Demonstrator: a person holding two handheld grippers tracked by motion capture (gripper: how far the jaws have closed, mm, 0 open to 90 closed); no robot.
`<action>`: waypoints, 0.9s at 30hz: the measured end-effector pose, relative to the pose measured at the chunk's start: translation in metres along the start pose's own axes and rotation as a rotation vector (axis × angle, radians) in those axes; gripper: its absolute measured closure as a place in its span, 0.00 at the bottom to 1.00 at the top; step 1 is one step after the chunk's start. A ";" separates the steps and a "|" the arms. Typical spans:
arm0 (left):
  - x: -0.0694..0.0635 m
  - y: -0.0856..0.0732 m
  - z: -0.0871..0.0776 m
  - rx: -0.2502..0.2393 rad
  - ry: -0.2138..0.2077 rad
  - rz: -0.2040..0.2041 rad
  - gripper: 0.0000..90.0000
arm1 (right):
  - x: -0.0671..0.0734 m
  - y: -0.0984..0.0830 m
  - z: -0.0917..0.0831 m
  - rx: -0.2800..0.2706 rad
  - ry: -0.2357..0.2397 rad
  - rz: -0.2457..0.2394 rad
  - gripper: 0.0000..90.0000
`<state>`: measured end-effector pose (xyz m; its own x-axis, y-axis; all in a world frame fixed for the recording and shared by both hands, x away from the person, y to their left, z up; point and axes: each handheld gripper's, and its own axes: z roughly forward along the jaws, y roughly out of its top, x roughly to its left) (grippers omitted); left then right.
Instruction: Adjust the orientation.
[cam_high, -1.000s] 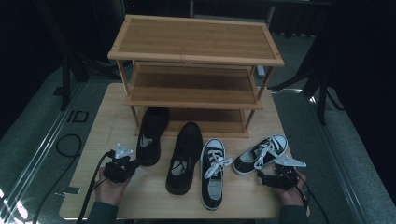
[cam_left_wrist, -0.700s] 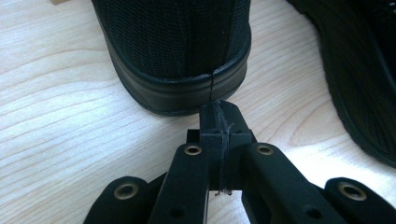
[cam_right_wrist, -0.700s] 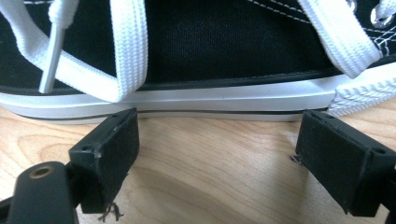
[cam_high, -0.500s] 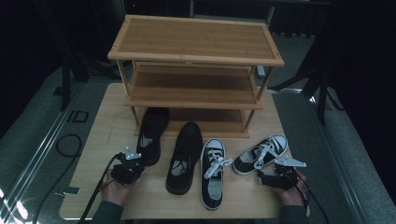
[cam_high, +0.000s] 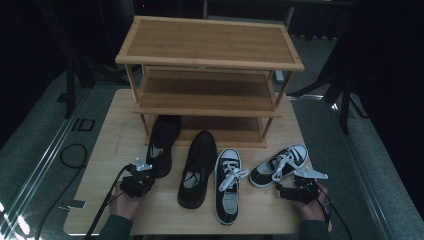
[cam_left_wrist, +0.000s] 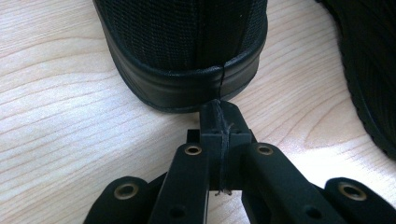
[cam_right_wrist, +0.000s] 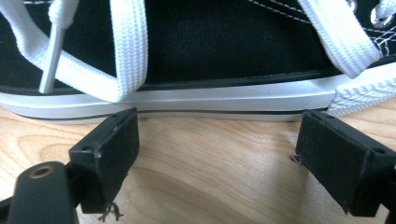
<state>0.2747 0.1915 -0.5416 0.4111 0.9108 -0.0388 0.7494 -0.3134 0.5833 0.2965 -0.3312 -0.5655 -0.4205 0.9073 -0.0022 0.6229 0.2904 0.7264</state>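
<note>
The black slip-on shoe (cam_high: 161, 144) lies at the left of the row on the wooden table (cam_high: 100, 165), its toe under the bottom tier of the bamboo shoe rack (cam_high: 210, 55) and its heel toward the person. The left gripper (cam_high: 139, 181) sits just behind that heel; in the left gripper view the jaws are pressed together with nothing between them, their tips (cam_left_wrist: 218, 114) right at the heel's rubber rim (cam_left_wrist: 187, 88) — touching it or a hair short, it is hard to tell. Next to it lies a second black shoe (cam_high: 197, 167), then a black-and-white sneaker (cam_high: 228, 184) pointing toward the rack, and at the right another sneaker (cam_high: 280, 165) lying aslant. The right gripper (cam_high: 299, 190) rests on the table just below this slanted sneaker — in the right gripper view its two jaws stand wide apart, tips (cam_right_wrist: 219, 140) near the white sole (cam_right_wrist: 224, 100) and holding nothing, with white laces (cam_right_wrist: 126, 51) draped down the shoe's black canvas side. Both hands rest low at the near edge of the table.
</note>
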 end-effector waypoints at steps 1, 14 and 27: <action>0.000 0.000 0.000 0.001 0.000 -0.001 0.99 | 0.000 0.000 0.000 0.000 0.000 0.000 0.15; 0.001 -0.001 0.004 0.012 -0.010 -0.012 0.99 | 0.000 0.000 0.000 0.000 0.000 0.000 0.15; 0.003 0.004 0.003 -0.004 -0.010 -0.023 0.99 | 0.000 0.000 0.000 0.000 0.000 0.000 0.15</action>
<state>0.2808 0.1920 -0.5419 0.3988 0.9150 -0.0609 0.7569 -0.2909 0.5853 0.2966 -0.3312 -0.5655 -0.4207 0.9072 -0.0021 0.6228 0.2905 0.7265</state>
